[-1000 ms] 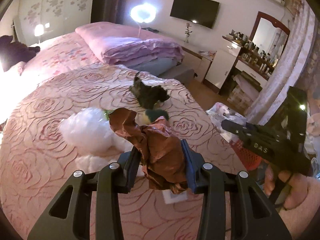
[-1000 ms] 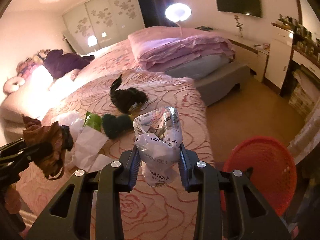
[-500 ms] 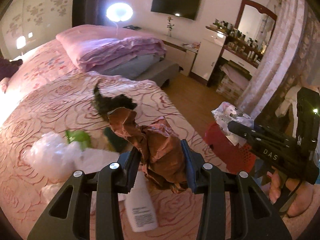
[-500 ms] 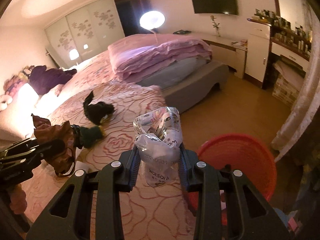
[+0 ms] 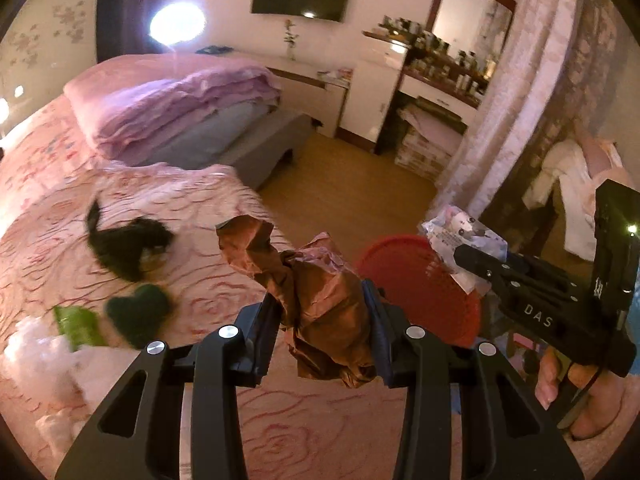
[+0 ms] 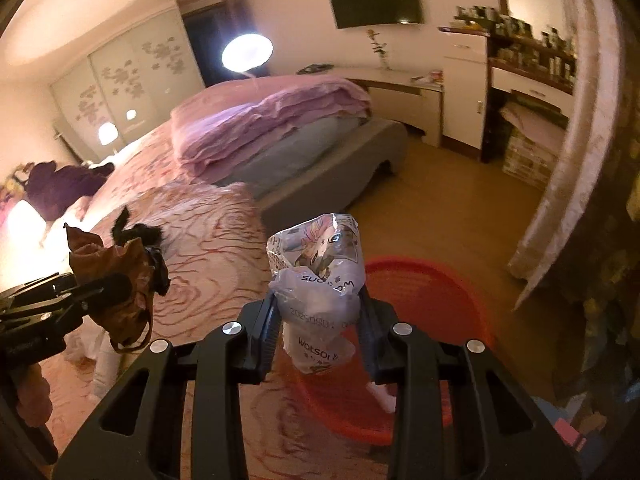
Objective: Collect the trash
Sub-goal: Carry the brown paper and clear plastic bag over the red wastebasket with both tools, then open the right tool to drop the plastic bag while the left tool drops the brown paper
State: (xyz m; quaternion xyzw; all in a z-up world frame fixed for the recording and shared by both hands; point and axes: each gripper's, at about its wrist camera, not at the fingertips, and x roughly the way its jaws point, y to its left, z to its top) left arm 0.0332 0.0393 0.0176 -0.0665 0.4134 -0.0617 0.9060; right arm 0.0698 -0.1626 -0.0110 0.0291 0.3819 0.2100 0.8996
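My left gripper point(image 5: 324, 320) is shut on a crumpled brown paper bag point(image 5: 320, 300), held above the bed's edge. The same brown paper bag point(image 6: 116, 284) shows at the left of the right wrist view. My right gripper point(image 6: 318, 320) is shut on a clear plastic wrapper point(image 6: 318, 280) with a cartoon print. That plastic wrapper point(image 5: 460, 240) hangs over the rim of a red basket point(image 5: 424, 284) in the left wrist view. The red basket point(image 6: 424, 292) stands on the floor beside the bed, just beyond the wrapper, with a small white scrap inside.
On the pink rose-patterned bedspread point(image 5: 192, 216) lie a black furry object point(image 5: 128, 244), a dark green lump point(image 5: 136, 312), a green packet point(image 5: 78, 324) and white plastic bags point(image 5: 36, 352). Folded purple quilts point(image 6: 272, 120) lie further back. A curtain point(image 6: 560, 184) hangs at the right.
Both grippers have swung to the right, from over the bed toward the red basket, keeping their loads. The basket now sits closer and more central in both views.
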